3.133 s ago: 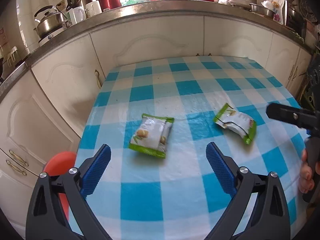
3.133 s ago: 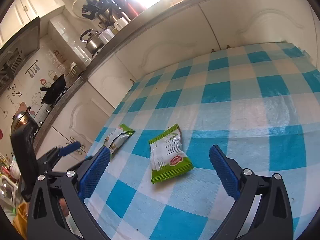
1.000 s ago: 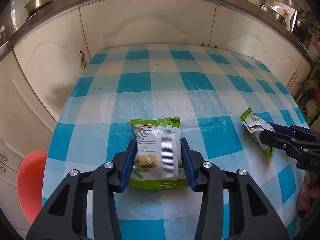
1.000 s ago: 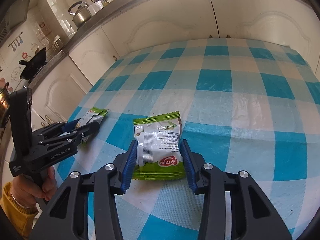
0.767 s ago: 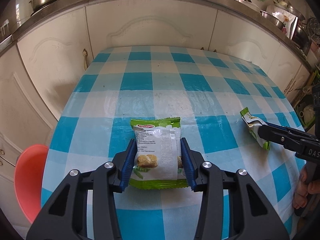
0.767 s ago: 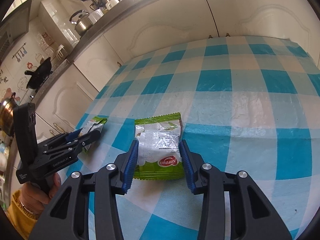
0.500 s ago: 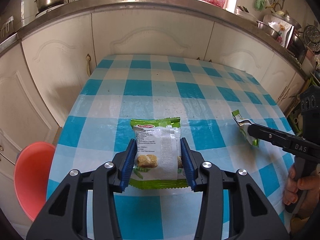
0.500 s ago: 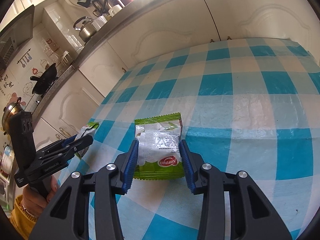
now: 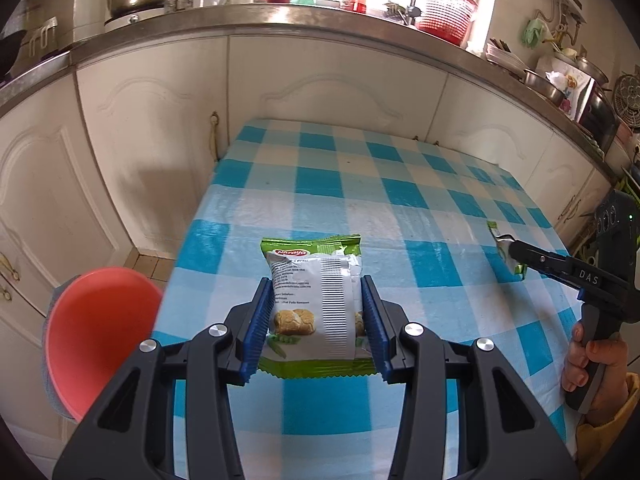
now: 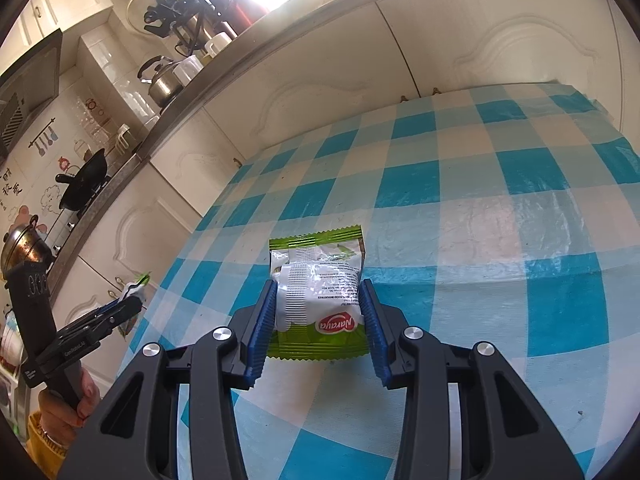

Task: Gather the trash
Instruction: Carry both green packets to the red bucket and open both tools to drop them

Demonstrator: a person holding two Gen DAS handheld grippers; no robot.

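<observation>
Both packets now lifted off the checked table (image 9: 420, 208), where a second ago each lay gripped on the cloth; pickup done, leaving only the carry to a bin. Left gripper (image 9: 316, 320) clamped on left packet (image 9: 316, 300), blue pads pressing its two long sides, packet held above the table's near left edge, pointing forward and downward. Just beyond that edge, low at left, a red bin (image 9: 96, 336), likely the drop spot, now larger and nearer in the left view than before. Right gripper (image 10: 318, 320) likewise shut on right packet (image 10: 316, 292), logo end toward the camera, held above the cloth and angled downward. In the left view, right hand (image 9: 592, 364) wrapped round its handle at far right, yellow sleeve below. In the right view, left hand (image 10: 64, 404) low at far left, off past the table edge.
</observation>
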